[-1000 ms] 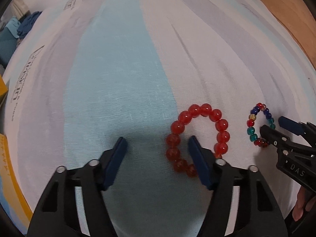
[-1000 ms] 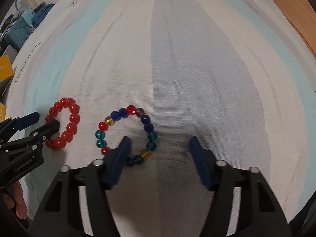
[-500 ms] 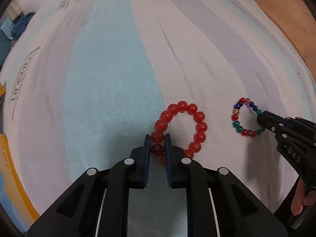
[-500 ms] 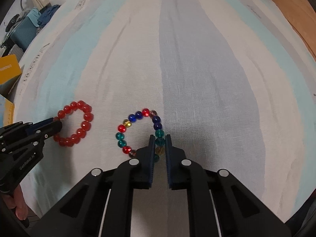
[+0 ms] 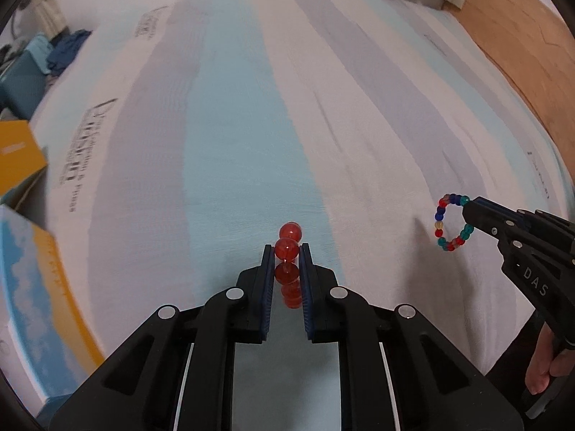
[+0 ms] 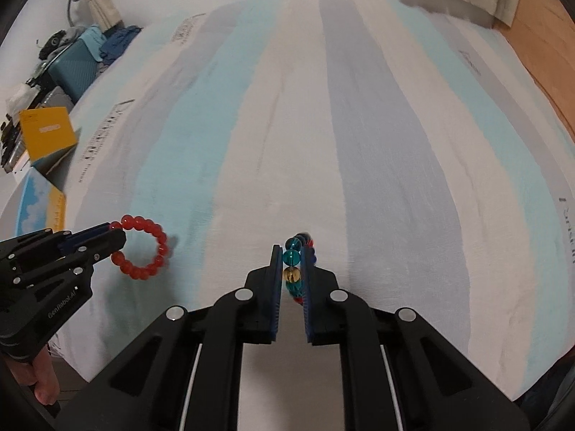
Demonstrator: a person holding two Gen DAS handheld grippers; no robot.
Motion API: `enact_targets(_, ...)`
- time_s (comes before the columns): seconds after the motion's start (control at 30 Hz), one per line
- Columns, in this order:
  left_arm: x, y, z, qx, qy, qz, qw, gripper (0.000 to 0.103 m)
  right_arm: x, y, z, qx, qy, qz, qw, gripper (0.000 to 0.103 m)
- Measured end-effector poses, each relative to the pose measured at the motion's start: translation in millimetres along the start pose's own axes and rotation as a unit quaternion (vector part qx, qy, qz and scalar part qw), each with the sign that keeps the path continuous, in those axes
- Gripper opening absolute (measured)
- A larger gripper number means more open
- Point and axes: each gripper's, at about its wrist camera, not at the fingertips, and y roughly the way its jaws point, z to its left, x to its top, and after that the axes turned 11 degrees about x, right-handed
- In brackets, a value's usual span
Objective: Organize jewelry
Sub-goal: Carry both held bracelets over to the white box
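Both bracelets have left the striped sheet [image 6: 377, 143] since a second ago. Left gripper [image 5: 286, 251] is closed on the red bracelet [image 5: 287, 248], right gripper [image 6: 291, 255] on the multicoloured bracelet [image 6: 291, 256]; both hang above the bed. Picking is done (no jewelry box is visible), placing remains. Grippers point steeply downward, side by side.

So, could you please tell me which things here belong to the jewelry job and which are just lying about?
In the job:
red bead bracelet, in left gripper
multicolored bead bracelet, in right gripper

Lying about:
yellow box
teal suitcase
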Motion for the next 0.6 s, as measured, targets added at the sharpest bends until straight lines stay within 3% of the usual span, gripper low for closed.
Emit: enact_targets(0.6, -36, -92, 124, 0.041, -0.074, -0.038, 0.9957, 0.013, 6, -52, 147, 0.04, -0.091, -0.037, 0.994, 0.009)
